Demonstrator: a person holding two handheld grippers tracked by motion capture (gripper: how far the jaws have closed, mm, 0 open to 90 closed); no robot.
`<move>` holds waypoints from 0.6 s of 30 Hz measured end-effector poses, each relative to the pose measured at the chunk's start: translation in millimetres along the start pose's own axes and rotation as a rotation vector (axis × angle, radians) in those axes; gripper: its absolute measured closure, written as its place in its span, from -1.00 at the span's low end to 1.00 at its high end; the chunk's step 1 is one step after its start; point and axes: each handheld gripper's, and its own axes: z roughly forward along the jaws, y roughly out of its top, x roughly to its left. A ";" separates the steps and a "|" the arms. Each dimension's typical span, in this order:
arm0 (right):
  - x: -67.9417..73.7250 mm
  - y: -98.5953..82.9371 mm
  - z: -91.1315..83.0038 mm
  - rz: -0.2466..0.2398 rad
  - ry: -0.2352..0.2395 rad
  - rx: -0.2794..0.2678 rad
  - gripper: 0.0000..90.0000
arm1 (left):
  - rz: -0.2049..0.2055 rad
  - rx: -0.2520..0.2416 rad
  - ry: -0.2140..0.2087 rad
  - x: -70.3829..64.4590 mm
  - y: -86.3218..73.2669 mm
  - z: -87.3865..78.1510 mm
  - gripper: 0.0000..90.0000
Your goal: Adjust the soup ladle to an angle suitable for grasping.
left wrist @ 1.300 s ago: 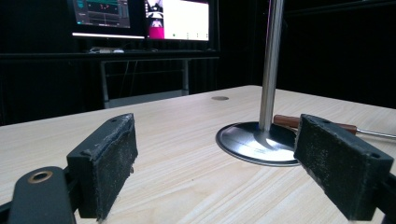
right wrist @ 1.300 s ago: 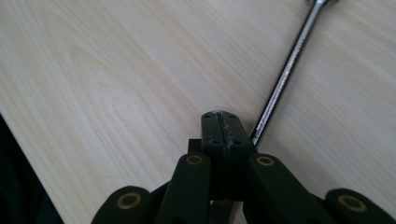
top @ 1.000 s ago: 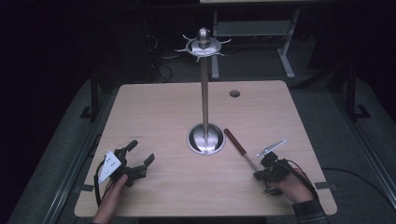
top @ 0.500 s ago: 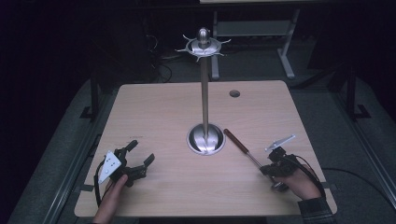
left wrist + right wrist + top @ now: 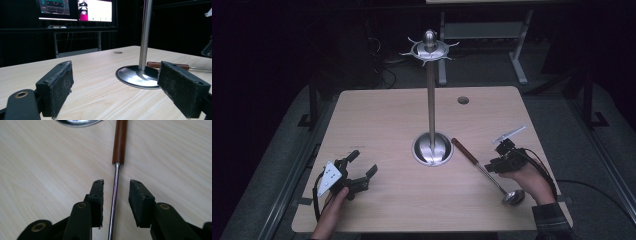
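Your right tongs [image 5: 115, 188] straddle the ladle [image 5: 114, 195] shaft with jaws apart, your left tongs [image 5: 113, 87] gape wide beside the steel stand [image 5: 431, 145] on the pale wood bench [image 5: 377, 120], lit monitors [image 5: 75, 8] glowing in the dark room behind.

Black left tool [image 5: 360, 170] with grey plate, black right tool [image 5: 115, 195] with brass-coloured screws, seemingly plaid cuff [image 5: 552, 222].
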 end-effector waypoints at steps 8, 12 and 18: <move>-1.1 26.7 15.0 0.000 -0.003 0.034 0.17 | 0.006 0.000 -0.002 0.5 0.1 0.1 -0.72; -1.3 36.0 21.4 0.016 -0.016 0.044 0.11 | 0.006 0.000 -0.002 0.4 0.1 0.1 -0.72; 1.1 45.9 30.1 0.009 -0.015 0.074 0.11 | 0.006 0.000 -0.002 0.5 0.1 0.1 -0.72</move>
